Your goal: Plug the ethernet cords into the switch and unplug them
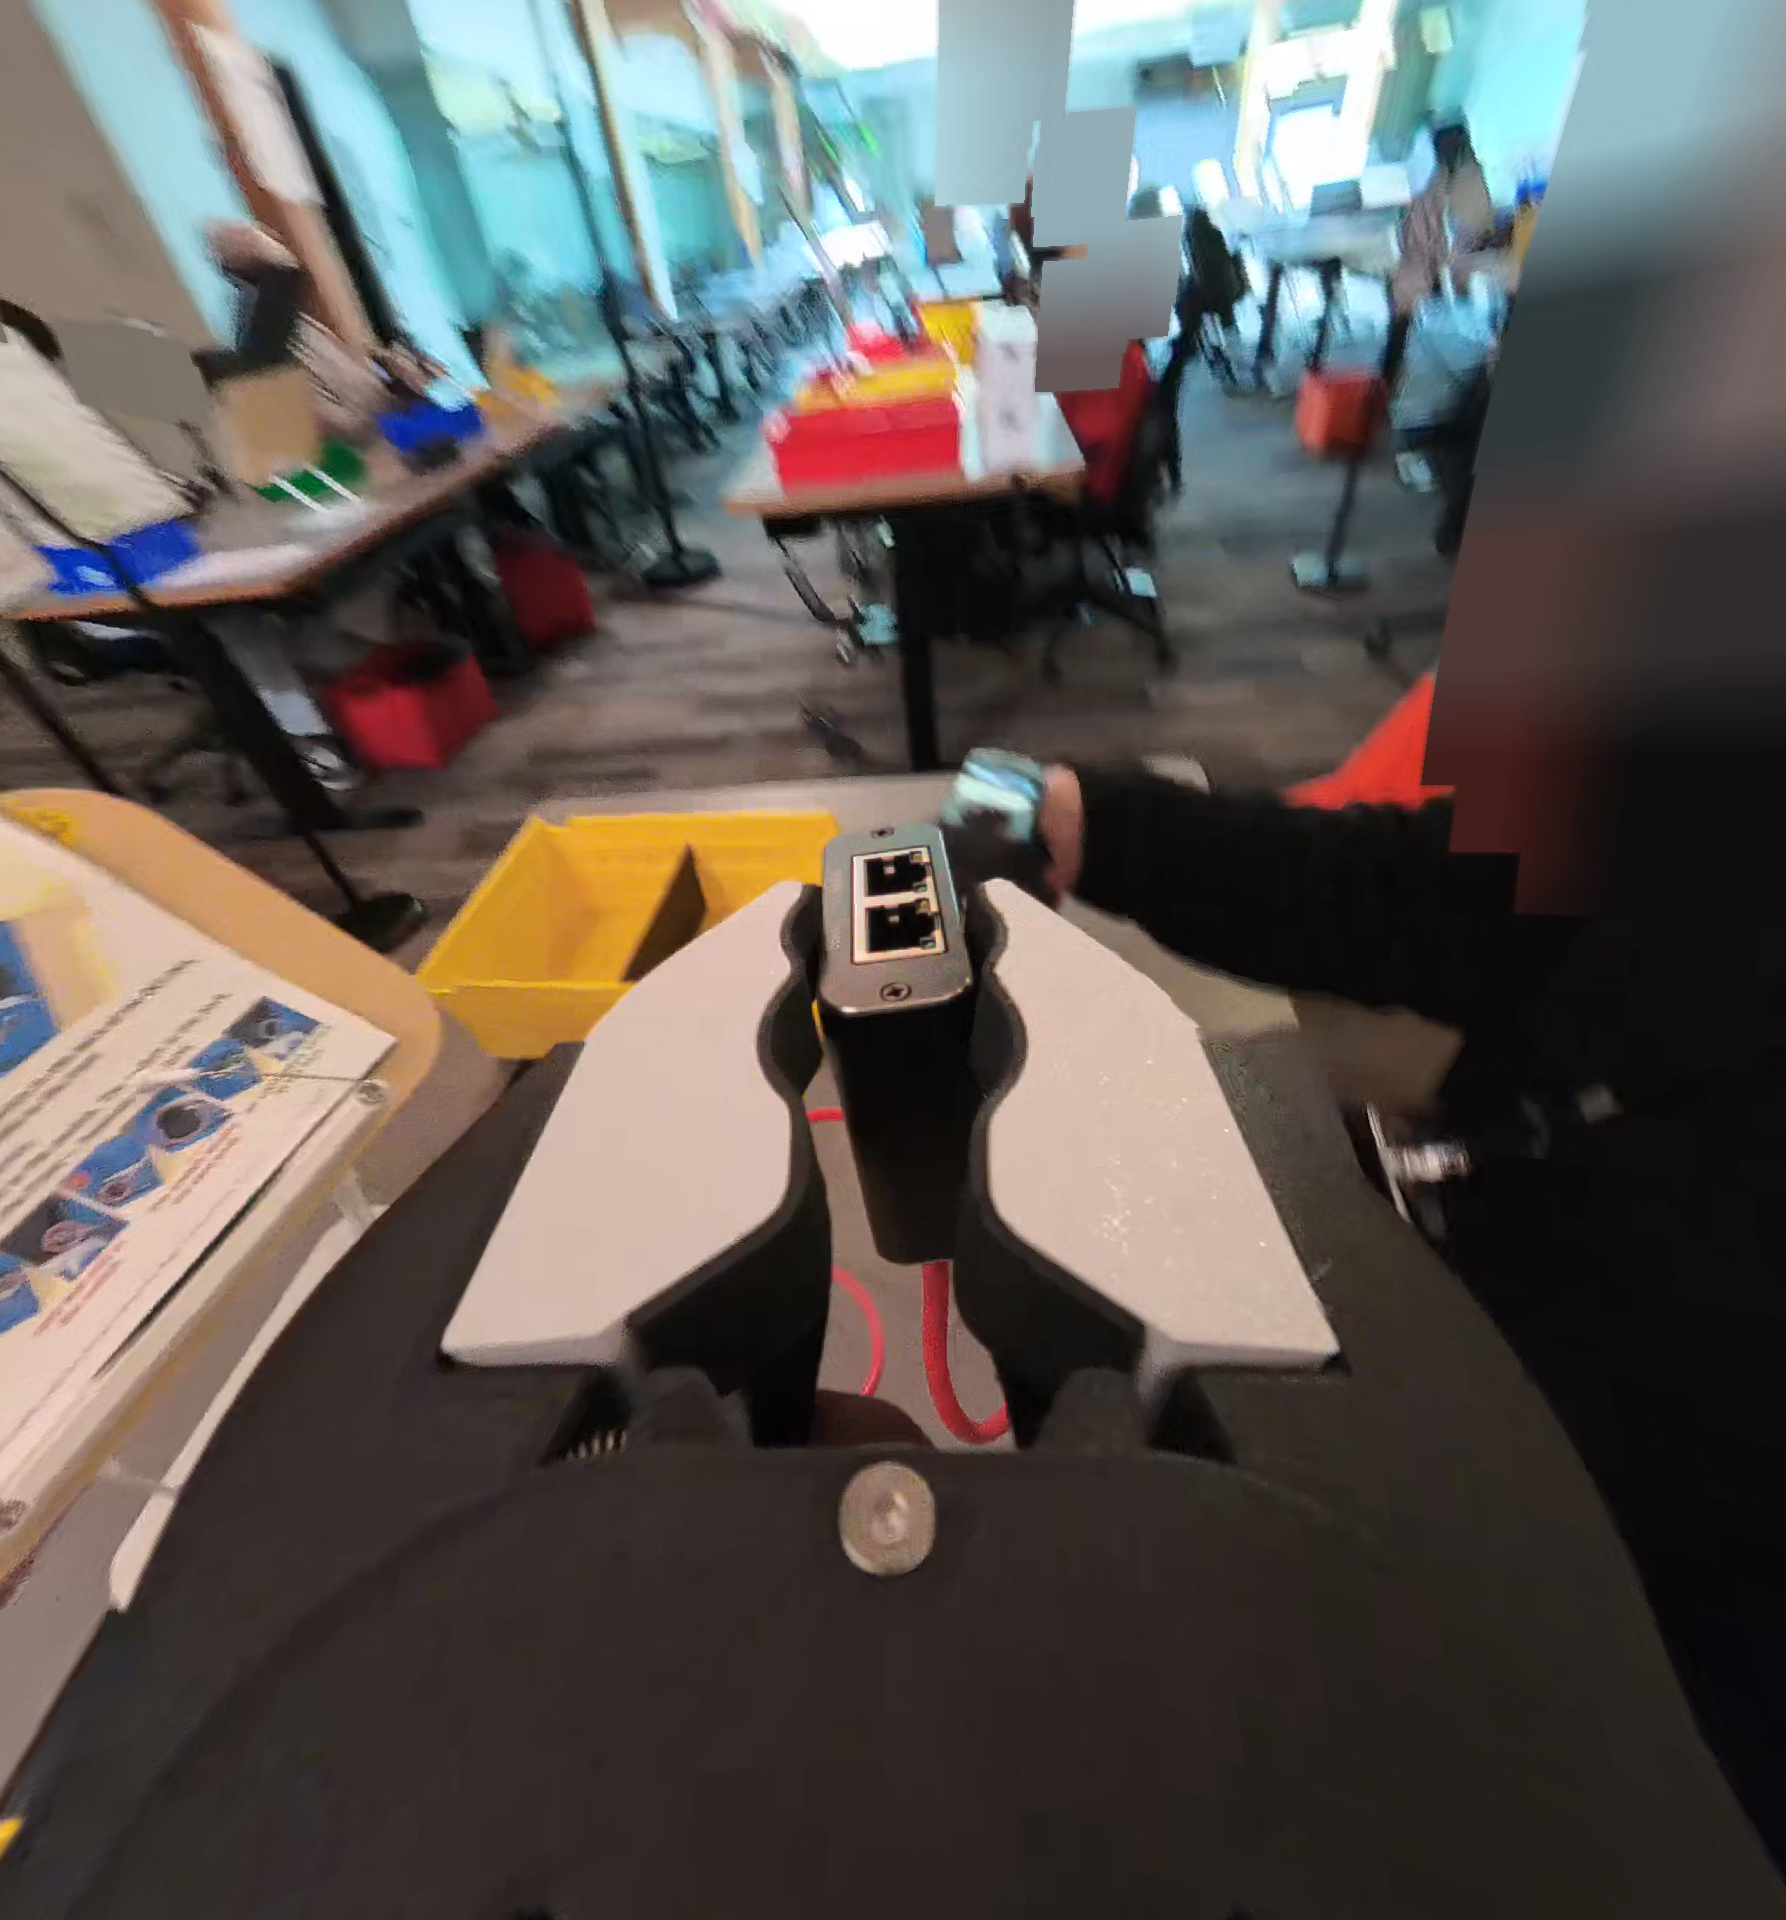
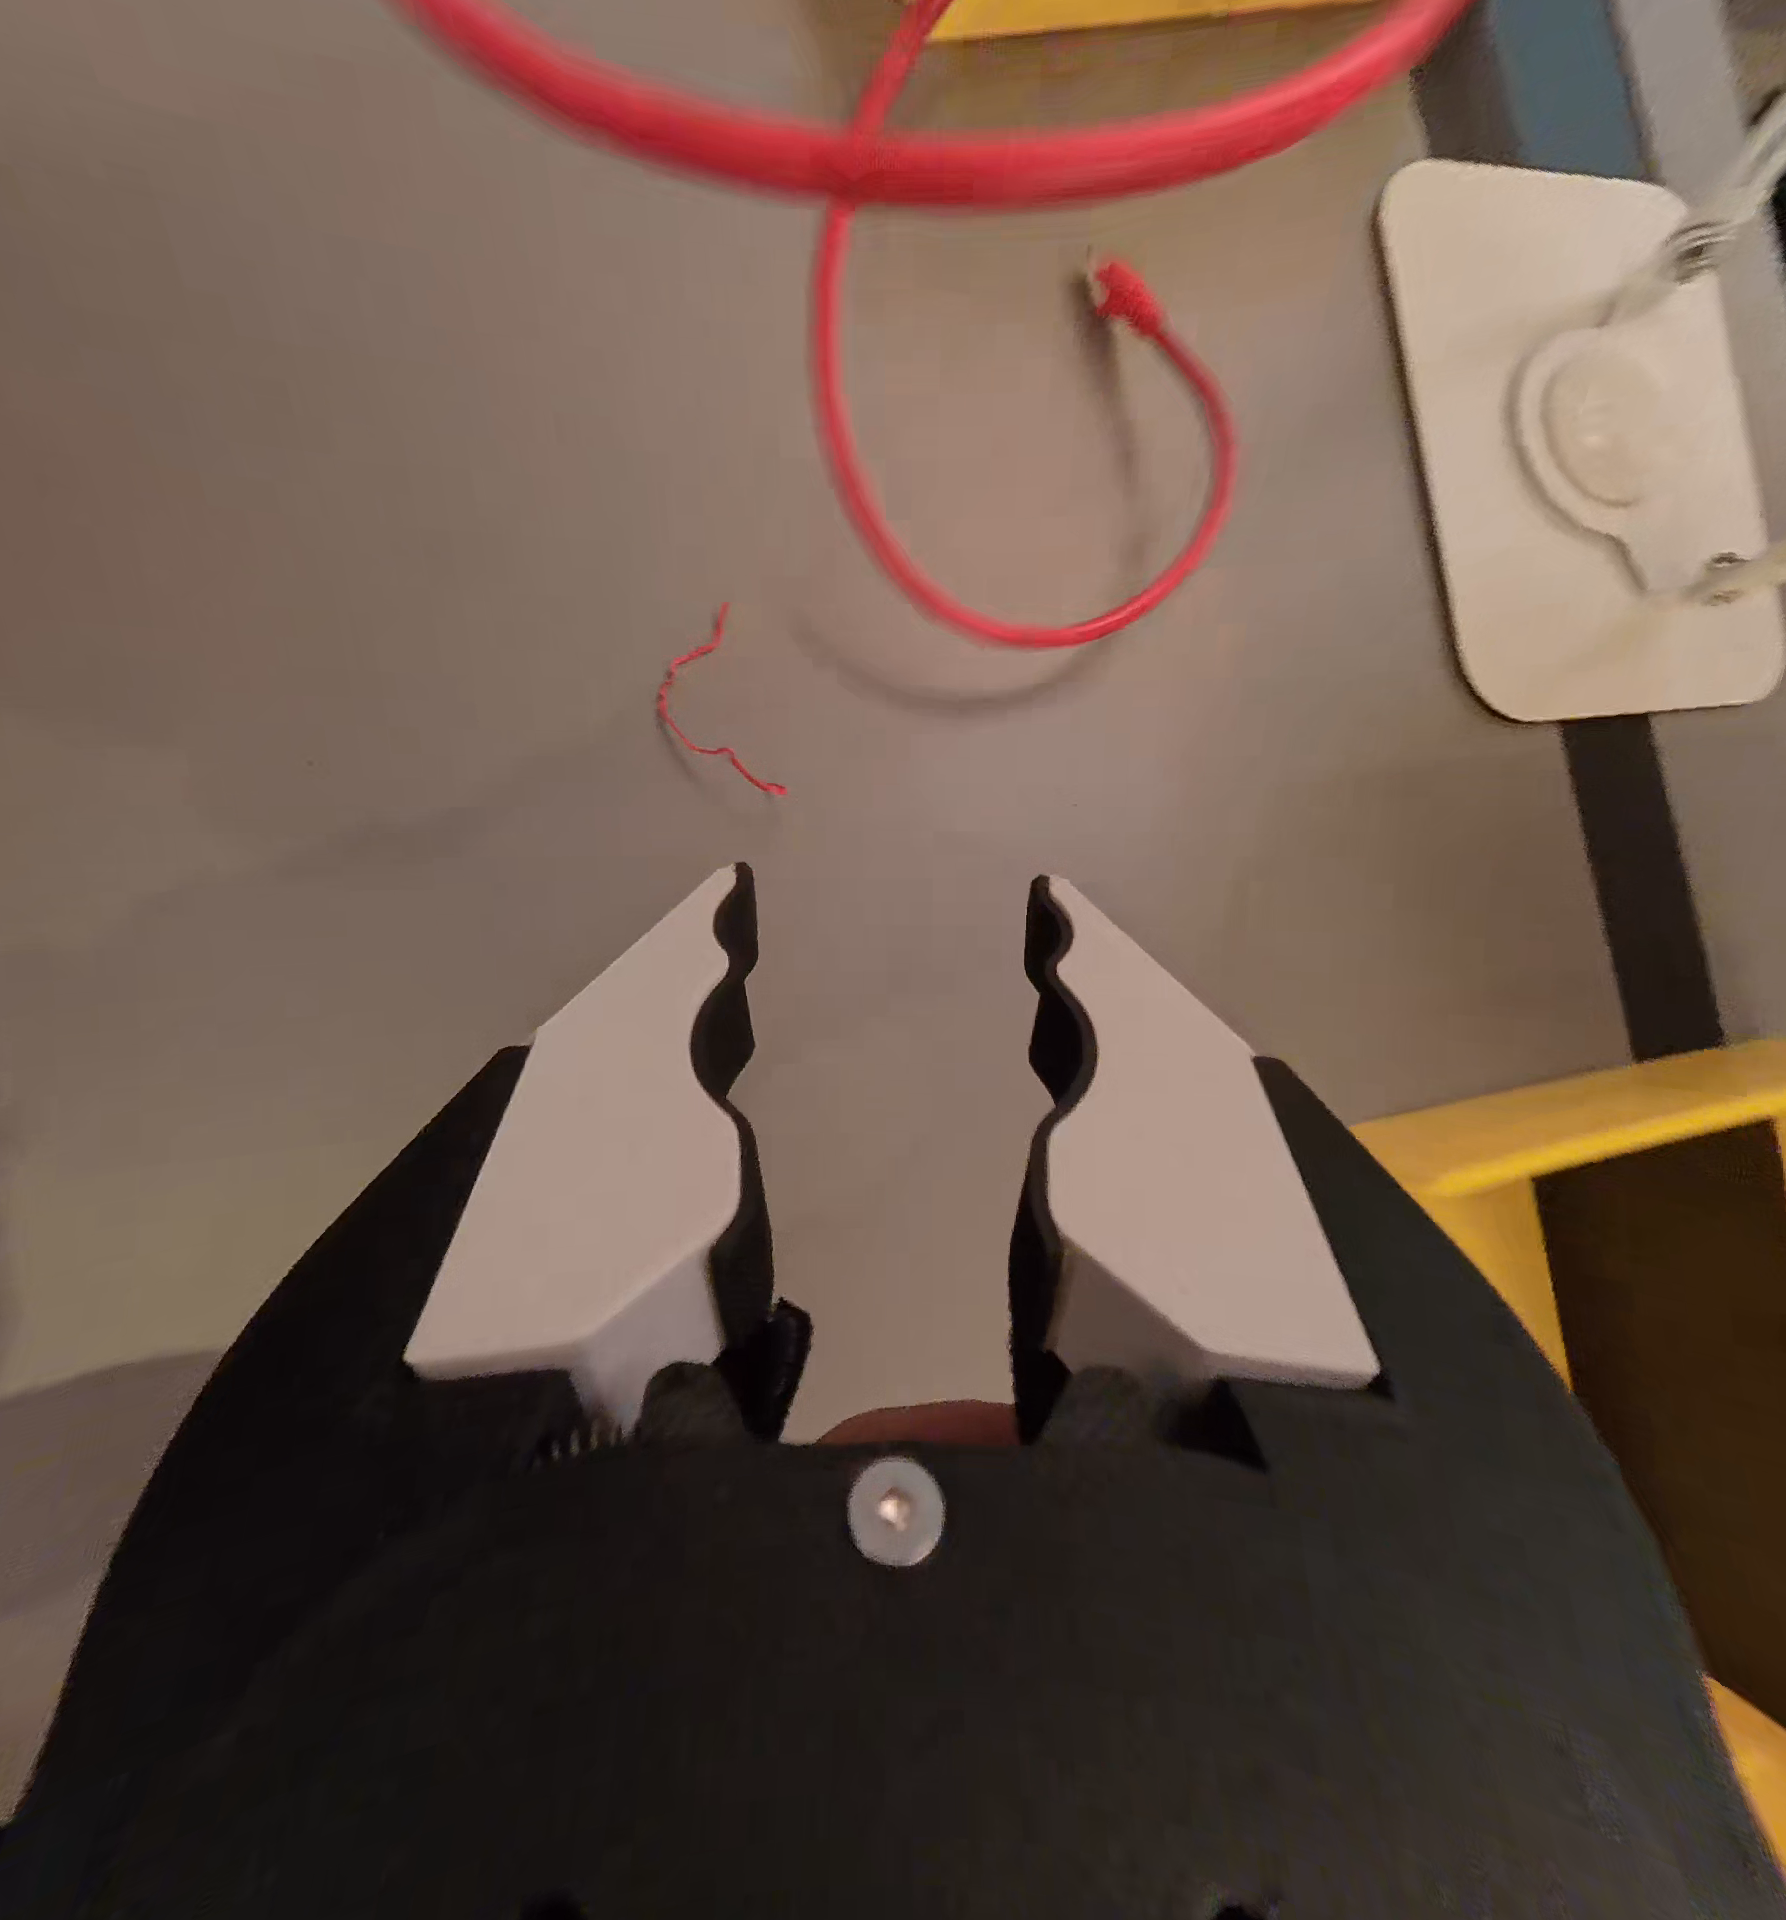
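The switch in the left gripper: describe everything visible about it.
The switch is a small black box, seemingly metal, with a screwed-on end plate carrying two stacked, empty ethernet ports that face away from the camera. It stands lengthwise between the left gripper fingers, clamped on both sides and lifted above the grey table. A red cord shows beneath it.

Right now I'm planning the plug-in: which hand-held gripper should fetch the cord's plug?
Right. The right hand-held gripper is open and empty above the red ethernet cord's plug; the left hand-held gripper grips the small black two-port switch.
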